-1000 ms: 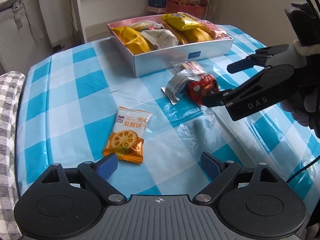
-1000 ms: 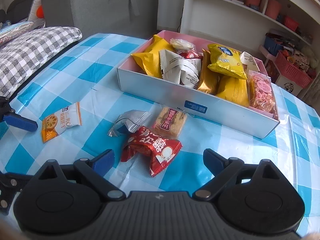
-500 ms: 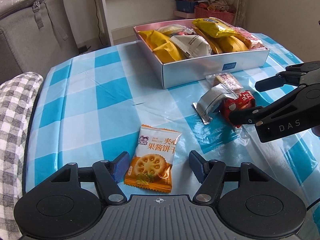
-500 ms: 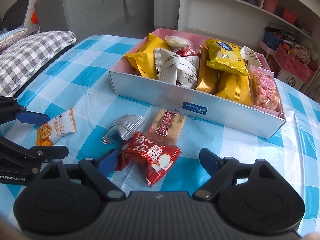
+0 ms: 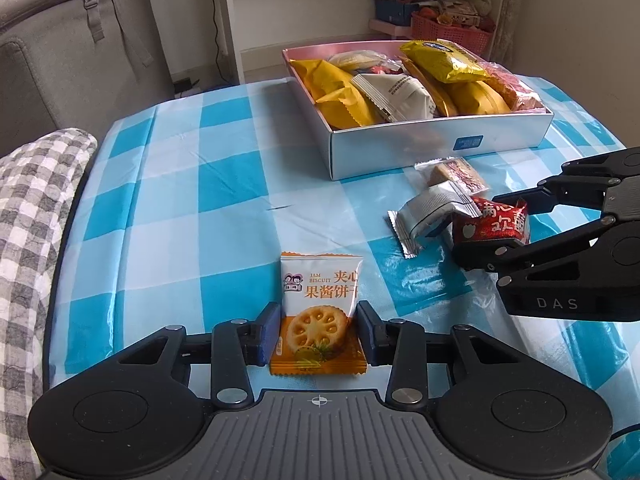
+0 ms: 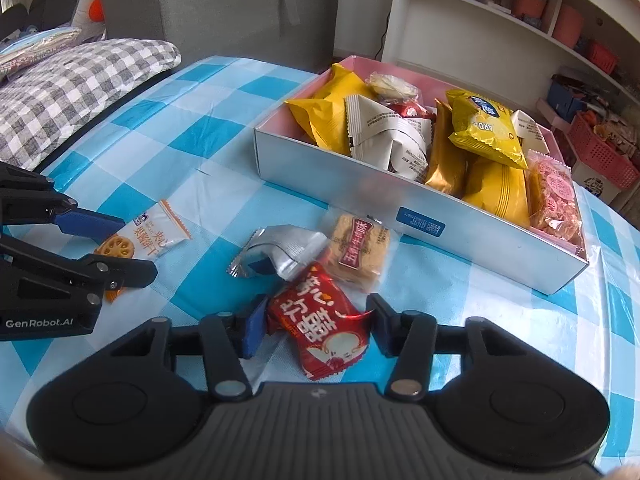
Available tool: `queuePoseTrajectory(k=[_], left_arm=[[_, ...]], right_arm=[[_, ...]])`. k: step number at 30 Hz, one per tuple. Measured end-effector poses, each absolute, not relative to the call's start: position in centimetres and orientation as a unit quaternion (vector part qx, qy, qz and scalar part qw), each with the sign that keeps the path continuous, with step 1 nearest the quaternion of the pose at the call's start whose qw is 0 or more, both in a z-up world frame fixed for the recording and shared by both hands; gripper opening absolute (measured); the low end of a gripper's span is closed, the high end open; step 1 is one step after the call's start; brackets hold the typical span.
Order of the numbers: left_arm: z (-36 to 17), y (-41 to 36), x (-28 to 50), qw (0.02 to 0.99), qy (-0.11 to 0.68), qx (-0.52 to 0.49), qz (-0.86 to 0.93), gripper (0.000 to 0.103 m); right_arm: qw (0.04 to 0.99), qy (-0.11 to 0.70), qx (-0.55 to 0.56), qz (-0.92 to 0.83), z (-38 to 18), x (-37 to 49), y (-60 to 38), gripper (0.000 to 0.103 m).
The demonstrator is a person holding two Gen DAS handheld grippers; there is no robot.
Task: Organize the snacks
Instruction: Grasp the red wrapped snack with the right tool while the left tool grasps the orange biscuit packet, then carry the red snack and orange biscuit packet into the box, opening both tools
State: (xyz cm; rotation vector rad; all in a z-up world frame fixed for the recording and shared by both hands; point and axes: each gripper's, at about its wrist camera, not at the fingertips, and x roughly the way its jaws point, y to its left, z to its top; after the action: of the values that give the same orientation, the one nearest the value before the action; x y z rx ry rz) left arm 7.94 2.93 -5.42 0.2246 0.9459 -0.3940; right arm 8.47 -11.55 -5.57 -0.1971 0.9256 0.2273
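My left gripper [image 5: 318, 334] is shut on the orange and white jam biscuit packet [image 5: 318, 312], which lies on the checked tablecloth; the packet also shows in the right wrist view [image 6: 150, 236]. My right gripper [image 6: 316, 328] is shut on the red snack packet [image 6: 320, 320], also on the cloth; it also shows in the left wrist view [image 5: 492, 222]. A silver packet [image 6: 284, 254] and a clear-wrapped biscuit [image 6: 358, 252] lie just beyond it. The silver box [image 6: 404, 208] with a pink inside holds several yellow and white snack bags.
The blue and white checked table [image 5: 192, 200] has a grey checked cushion [image 5: 28, 216] at its left edge. A grey sofa [image 5: 76, 60] and white shelves [image 6: 520, 12] with red baskets stand behind.
Both grippers moved forward and closed: the left one onto the jam biscuit packet, the right one onto the red packet. Both were open one second ago.
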Motion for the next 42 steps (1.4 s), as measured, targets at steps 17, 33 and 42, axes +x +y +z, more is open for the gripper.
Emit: queuePoseTrajectory(k=[17,33,42], left_arm=[[-4.5,3.1,7.9,0.875,0.441,0.098,-0.172,0.037],[-2.7,3.1,7.6,0.884,0.426,0.091,-0.171,0.037],[-0.8,2.2,7.0,0.893,0.405,0.089,-0.177,0.037]], right_arm=[[0.888,0.43,-0.112,0.116,-4.3,7.6,-11.6,0.047],[0.893,0.427,-0.091,0.105,-2.0,6.6,-13.6,0.047],[0.901,0.417,-0.076,0.091,-0.5,6.4,-15.1,0.047]])
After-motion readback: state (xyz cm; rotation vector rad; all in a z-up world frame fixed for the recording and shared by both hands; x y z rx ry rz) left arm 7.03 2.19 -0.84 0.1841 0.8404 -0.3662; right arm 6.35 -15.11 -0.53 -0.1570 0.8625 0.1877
